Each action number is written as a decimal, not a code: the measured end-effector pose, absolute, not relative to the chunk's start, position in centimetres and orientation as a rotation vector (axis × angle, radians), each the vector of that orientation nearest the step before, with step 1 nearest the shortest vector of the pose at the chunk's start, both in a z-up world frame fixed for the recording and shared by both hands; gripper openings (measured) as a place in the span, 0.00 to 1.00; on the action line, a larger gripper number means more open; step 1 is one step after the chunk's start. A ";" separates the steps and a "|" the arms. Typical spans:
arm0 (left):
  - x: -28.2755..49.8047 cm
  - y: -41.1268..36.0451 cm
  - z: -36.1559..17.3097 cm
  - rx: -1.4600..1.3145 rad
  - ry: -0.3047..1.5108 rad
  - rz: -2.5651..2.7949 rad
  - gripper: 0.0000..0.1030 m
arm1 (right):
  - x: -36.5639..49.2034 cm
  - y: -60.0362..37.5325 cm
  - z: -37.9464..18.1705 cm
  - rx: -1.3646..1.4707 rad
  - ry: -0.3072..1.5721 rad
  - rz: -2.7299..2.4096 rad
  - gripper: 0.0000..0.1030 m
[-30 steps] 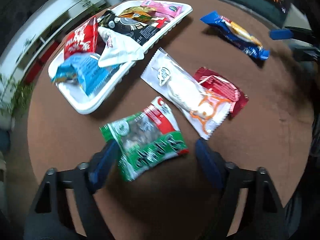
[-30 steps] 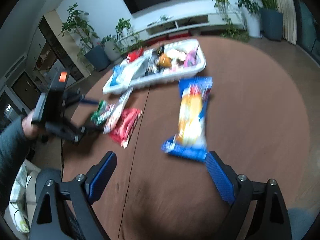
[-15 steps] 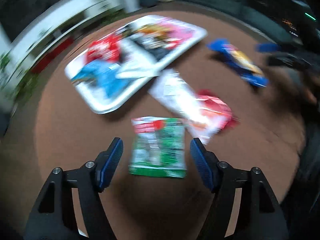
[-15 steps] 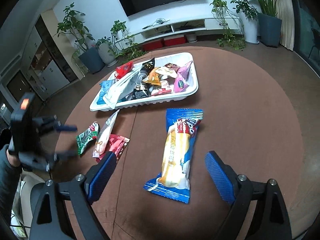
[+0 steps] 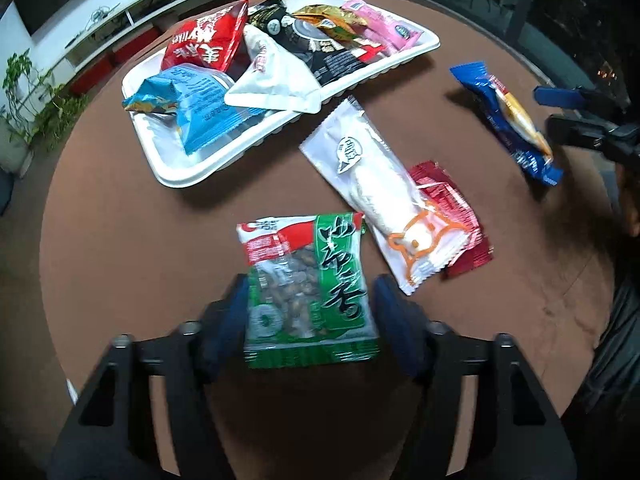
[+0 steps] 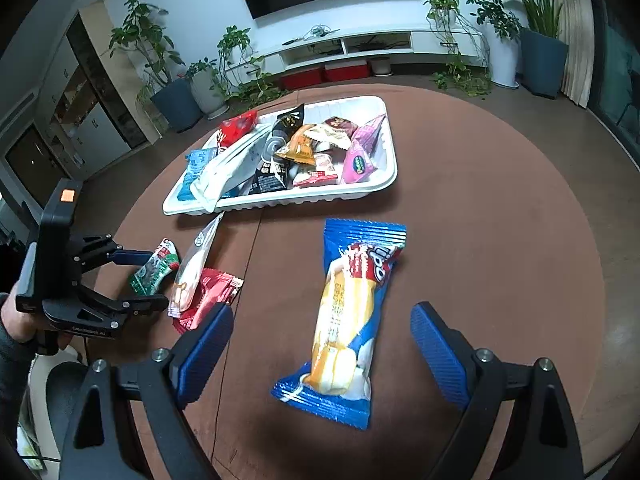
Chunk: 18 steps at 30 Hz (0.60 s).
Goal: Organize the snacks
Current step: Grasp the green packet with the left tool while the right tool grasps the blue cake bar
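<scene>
Left wrist view: the left gripper (image 5: pixel 308 312) has squared up over the green nut packet (image 5: pixel 306 286), which a second ago lay askew between widely spread pads. Its jaws have just been closing, and the packet now sits lengthwise between them. The left pad looks to be at the packet's edge and the right pad (image 5: pixel 394 320) just beside the other edge; whether both press on the film cannot be told, so the grip is judged as forming rather than made. The packet rests on the brown surface (image 5: pixel 120 260), near of the white tray (image 5: pixel 180 172) and just left of the long white packet (image 5: pixel 380 184), which overlaps a red packet (image 5: pixel 460 208).

Right wrist view: the right gripper (image 6: pixel 320 352) has its jaws spread wide, one on each side of the blue bread packet (image 6: pixel 348 320) without touching it. Over the last second this packet has come to lie more squarely between the pads. It lies on the surface near of the tray (image 6: pixel 280 200), well apart from the cluster at the left, where the left gripper (image 6: pixel 136 276) is seen at the green packet (image 6: pixel 154 270).

Reading: the tray already holds many snacks and four remain outside it. Both hands appear to be at the pick-up stage, the left one ahead. The thin, slippery film may slide or crumple if the pads close off-centre.
</scene>
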<state>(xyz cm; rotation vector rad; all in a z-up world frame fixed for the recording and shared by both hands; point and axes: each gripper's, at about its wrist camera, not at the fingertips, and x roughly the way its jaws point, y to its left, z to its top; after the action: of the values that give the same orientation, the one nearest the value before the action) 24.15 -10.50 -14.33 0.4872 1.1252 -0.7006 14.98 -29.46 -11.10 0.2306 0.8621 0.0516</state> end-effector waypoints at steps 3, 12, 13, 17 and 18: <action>24.0 -11.4 -14.5 0.482 1.119 -0.663 0.47 | 15.3 -29.4 -11.3 0.207 0.872 0.032 0.90; 23.5 -10.8 -14.8 0.298 1.126 -0.531 0.42 | 16.1 -30.0 -12.9 0.221 0.946 -0.012 0.89; 23.5 -10.4 -14.8 0.266 1.126 -0.520 0.42 | 16.2 -29.9 -13.0 0.217 0.951 -0.017 0.89; 23.3 -9.7 -14.7 0.179 1.119 -0.483 0.37 | 17.0 -29.6 -13.4 0.180 0.984 -0.054 0.85; 23.2 -9.8 -14.7 0.172 1.115 -0.477 0.34 | 17.3 -29.5 -13.8 0.175 1.003 -0.059 0.79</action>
<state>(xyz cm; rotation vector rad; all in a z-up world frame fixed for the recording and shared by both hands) 23.18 -9.78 -14.73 0.1725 1.1152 -0.4769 17.30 -29.48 -13.80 0.1747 1.0025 -0.0594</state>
